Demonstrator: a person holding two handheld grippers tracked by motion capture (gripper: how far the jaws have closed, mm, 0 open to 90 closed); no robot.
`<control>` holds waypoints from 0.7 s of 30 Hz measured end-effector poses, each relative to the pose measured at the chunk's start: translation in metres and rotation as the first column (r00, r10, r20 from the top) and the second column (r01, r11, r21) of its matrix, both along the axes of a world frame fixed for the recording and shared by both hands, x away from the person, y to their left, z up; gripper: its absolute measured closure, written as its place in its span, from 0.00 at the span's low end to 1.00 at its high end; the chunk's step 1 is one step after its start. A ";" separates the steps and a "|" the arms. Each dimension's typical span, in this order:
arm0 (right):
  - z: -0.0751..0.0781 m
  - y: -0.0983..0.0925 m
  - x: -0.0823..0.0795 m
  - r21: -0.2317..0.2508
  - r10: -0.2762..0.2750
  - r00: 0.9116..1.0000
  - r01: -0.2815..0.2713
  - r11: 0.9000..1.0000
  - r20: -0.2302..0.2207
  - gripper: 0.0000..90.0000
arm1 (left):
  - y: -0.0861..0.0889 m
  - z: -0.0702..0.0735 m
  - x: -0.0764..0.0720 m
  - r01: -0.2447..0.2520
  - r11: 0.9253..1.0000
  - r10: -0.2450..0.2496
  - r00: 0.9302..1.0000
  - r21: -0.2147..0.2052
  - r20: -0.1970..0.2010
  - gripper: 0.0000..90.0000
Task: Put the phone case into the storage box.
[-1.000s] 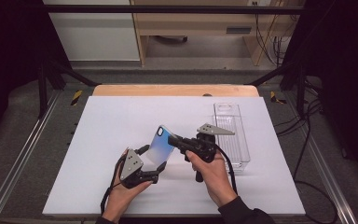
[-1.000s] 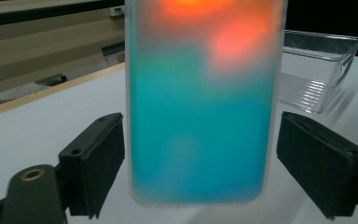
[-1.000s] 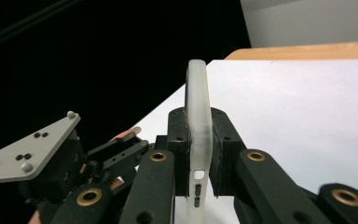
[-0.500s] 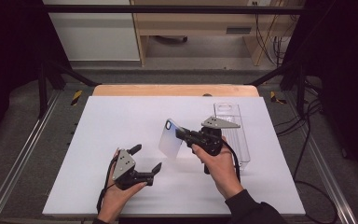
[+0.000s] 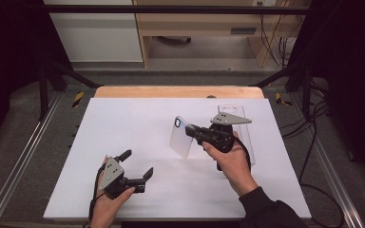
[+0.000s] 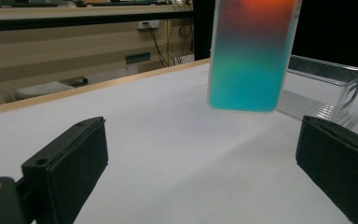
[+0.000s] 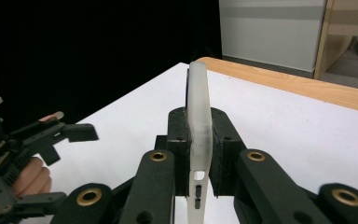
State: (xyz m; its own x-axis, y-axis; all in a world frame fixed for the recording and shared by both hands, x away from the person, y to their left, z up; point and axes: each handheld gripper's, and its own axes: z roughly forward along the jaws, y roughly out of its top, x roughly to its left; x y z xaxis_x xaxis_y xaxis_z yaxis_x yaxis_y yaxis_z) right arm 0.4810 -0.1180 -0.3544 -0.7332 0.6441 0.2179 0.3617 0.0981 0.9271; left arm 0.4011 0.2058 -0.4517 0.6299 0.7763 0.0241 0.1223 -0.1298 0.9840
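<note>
One phone case (image 5: 181, 137) hangs above the white table (image 5: 138, 123), clamped at one edge by the right tool (image 5: 195, 131), long axis near upright. Behind it sits a clear plastic bin (image 5: 244, 130), contents hard to tell. The left gripper view shows the case's teal-to-orange face (image 6: 247, 56); the right gripper view shows its thin edge (image 7: 199, 126). The left tool (image 5: 137, 164) rests low, jaws wide apart, empty.

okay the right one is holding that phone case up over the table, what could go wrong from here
1. The right hand-held gripper pinches the phone case only by its thin edge, above the table; it could twist or slip out and drop.
2. The clear plastic bin sits close beside the case; a swing that way might knock it.
3. The left hand-held gripper is open and holds nothing, so nothing would catch a slip.
</note>
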 end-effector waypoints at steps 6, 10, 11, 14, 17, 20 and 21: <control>0.006 -0.008 0.003 -0.032 -0.002 1.000 0.002 0.999 0.014 0.90 | 0.017 0.001 -0.011 -0.033 0.999 0.034 0.999 -0.014 0.022 0.02; 0.011 -0.016 0.007 -0.043 -0.007 1.000 0.008 0.999 0.026 0.90 | 0.025 -0.002 -0.005 -0.060 0.998 0.060 0.998 -0.026 0.001 0.02; 0.013 -0.018 0.008 -0.042 -0.010 1.000 0.011 0.999 0.026 0.90 | 0.026 -0.003 -0.004 -0.063 0.998 0.063 0.998 -0.027 -0.003 0.02; 0.019 -0.025 0.011 -0.039 -0.016 0.999 0.017 0.999 0.035 0.90 | 0.029 -0.004 -0.002 -0.076 0.997 0.076 0.997 -0.027 -0.004 0.02; 0.025 -0.030 0.014 -0.041 -0.023 0.999 0.025 0.999 0.040 0.90 | 0.032 -0.005 -0.001 -0.090 0.995 0.089 0.996 -0.039 -0.014 0.02; 0.032 -0.036 0.016 -0.039 -0.028 0.998 0.030 0.999 0.048 0.90 | 0.033 -0.005 -0.001 -0.088 0.995 0.087 0.996 -0.040 -0.018 0.01; 0.034 -0.037 0.016 -0.039 -0.030 0.998 0.032 0.999 0.052 0.90 | 0.032 -0.005 -0.001 -0.086 0.996 0.086 0.996 -0.039 -0.019 0.01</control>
